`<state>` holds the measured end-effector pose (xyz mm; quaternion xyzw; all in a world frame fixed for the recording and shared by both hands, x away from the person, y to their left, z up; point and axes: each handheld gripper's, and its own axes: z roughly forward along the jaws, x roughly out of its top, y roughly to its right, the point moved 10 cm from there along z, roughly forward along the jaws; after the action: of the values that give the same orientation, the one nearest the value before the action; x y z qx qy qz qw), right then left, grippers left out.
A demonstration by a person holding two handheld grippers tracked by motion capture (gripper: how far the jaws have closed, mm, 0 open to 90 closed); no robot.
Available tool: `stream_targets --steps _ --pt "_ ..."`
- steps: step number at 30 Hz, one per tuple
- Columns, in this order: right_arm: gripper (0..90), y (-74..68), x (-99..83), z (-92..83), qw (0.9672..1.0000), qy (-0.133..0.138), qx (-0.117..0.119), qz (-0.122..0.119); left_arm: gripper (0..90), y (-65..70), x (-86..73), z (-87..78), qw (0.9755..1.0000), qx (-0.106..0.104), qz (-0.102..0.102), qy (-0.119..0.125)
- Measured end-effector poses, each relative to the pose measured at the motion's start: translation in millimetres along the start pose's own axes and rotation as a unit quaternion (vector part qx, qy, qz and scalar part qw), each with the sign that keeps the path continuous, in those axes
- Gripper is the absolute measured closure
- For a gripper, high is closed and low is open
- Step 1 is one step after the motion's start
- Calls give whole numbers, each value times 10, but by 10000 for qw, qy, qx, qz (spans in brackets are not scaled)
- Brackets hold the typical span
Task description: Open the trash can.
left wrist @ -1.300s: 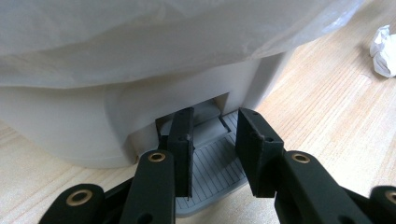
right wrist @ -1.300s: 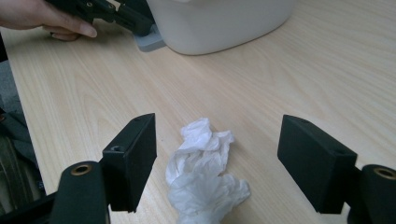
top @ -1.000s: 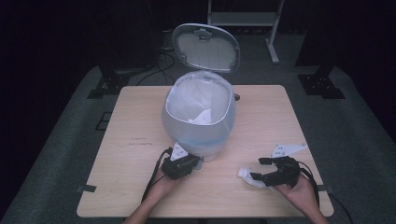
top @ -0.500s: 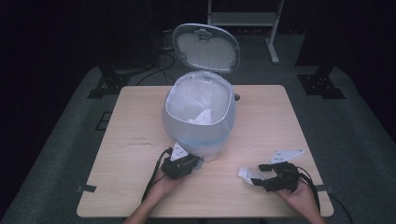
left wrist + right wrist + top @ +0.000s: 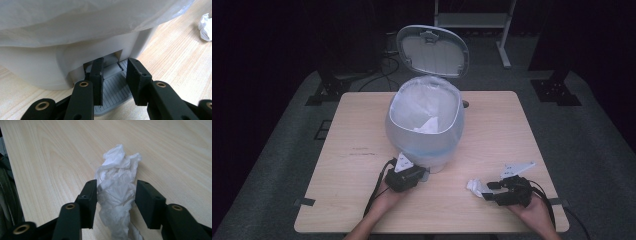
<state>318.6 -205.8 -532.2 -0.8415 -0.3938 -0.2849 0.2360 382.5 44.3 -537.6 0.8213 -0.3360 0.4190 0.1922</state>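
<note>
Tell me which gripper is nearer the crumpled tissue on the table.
Right. The right gripper has the crumpled tissue between its jaws; the left gripper is over at the bin pedal.

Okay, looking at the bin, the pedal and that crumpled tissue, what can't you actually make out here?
- Right gripper: its fingers have just been closing around the crumpled tissue; the right gripper view doesn't settle whether both press it.
- Pedal, left gripper view: partly covered by the fingers; whether they push it down is unclear.
- Bin, high view: its bottom is hidden by the white liner and a paper scrap.
</note>
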Motion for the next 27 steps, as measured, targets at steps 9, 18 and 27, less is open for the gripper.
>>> stream_targets --steps 9,18,27 --pt "672 -6 -24 24 9998 -143 25 -98 673 0 0 0 10000 -3 -2 0" --pt "827 -5 -44 19 9996 -234 73 -126 672 0 0 0 10000 -4 -5 1" --pt "852 12 -8 -45 9998 -160 74 -39 672 1 0 0 10000 -6 -9 3"
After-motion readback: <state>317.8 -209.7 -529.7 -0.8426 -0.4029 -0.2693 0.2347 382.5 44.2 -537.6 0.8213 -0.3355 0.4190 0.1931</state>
